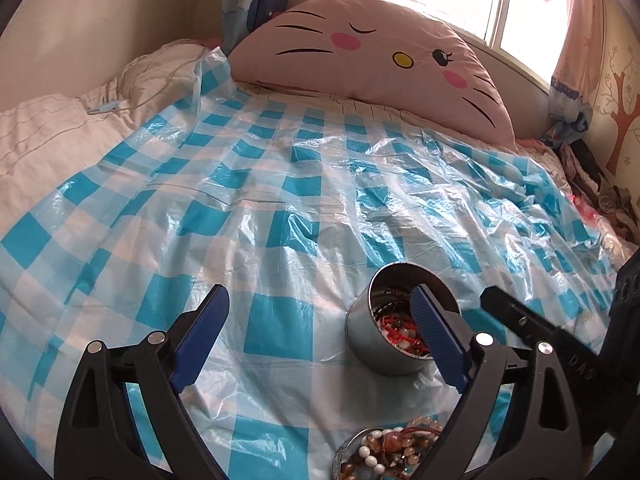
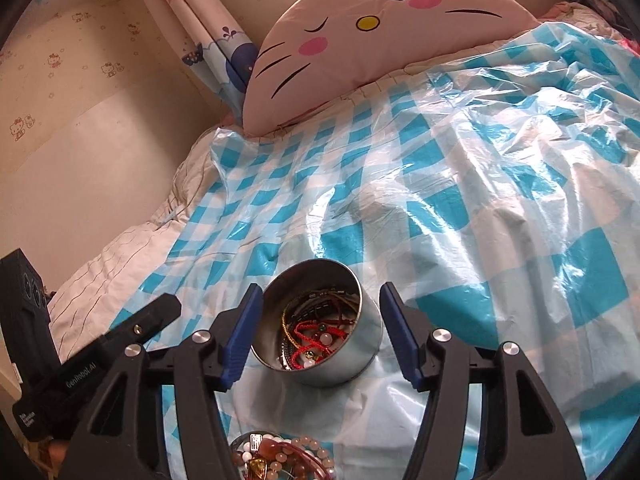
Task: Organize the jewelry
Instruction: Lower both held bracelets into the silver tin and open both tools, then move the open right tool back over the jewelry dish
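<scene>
A round metal tin (image 1: 366, 344) (image 2: 362, 360) stands on the blue-checked plastic sheet (image 1: 280, 200), holding red cords and beaded bracelets (image 2: 316, 332). My right gripper (image 2: 321, 292) is open, its blue pads standing either side of the tin with a gap to the wall on each side. My left gripper (image 1: 318, 300) is open wide; its right finger (image 1: 436, 336) crosses in front of the tin's mouth, and nothing lies between its pads. A shallow dish of loose beads (image 1: 384, 452) (image 2: 280, 456) sits at the near edge. In each view the other gripper's black finger (image 1: 520, 320) (image 2: 152, 320) shows beside the tin.
A large pink cat-face pillow (image 1: 360, 52) (image 2: 360, 40) leans at the head of the bed. White quilted bedding (image 1: 40, 140) lies left of the sheet. Piled clothes (image 1: 600, 192) sit at the right edge. Curtains and a bright window (image 1: 480, 0) are behind.
</scene>
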`<state>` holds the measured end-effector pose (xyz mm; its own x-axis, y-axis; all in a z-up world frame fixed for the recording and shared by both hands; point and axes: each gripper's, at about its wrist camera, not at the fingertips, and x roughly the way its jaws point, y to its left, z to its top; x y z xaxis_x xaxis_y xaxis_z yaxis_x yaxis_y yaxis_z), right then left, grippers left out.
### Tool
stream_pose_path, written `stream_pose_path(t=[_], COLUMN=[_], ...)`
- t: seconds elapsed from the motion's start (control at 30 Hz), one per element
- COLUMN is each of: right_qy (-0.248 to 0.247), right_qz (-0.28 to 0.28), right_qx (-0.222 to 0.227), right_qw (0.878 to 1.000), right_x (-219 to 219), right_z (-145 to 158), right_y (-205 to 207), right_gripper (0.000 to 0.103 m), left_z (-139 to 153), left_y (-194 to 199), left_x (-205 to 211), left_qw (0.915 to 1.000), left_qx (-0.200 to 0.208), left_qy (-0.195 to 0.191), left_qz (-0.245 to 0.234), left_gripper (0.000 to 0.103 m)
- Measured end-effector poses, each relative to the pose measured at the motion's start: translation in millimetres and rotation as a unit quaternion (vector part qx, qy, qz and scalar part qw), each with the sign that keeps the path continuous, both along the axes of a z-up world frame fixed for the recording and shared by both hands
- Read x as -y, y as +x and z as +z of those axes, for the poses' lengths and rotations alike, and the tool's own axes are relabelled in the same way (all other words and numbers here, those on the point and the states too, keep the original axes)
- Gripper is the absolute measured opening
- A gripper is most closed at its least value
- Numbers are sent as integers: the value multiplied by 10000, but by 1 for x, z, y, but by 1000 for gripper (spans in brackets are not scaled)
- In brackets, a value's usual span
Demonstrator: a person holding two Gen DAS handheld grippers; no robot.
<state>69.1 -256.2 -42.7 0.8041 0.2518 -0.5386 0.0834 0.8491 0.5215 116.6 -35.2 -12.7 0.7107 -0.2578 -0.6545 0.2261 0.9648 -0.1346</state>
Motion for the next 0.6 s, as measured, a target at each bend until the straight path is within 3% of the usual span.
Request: stream_pose_path(t=[0.13, 0.33, 0.6], right_qy=[-44, -294, -223], right_qz=[-98, -69, -257], right_qx=[-54, -129, -176], right_qw=[9999, 9995, 9993], right_x=[-4, -19, -18], right_z=[6, 8, 6], right_y=[-24, -54, -73], right_gripper=[74, 81, 87], left_z=[-4, -7, -9], left_y=[-19, -37, -55], left_x=[2, -4, -9], left_qw=[9993, 9988, 9978], left_qx=[36, -13, 4], left_qy=[368, 485, 656], left_qz=[-74, -53, -47], left_gripper=[91, 92, 94])
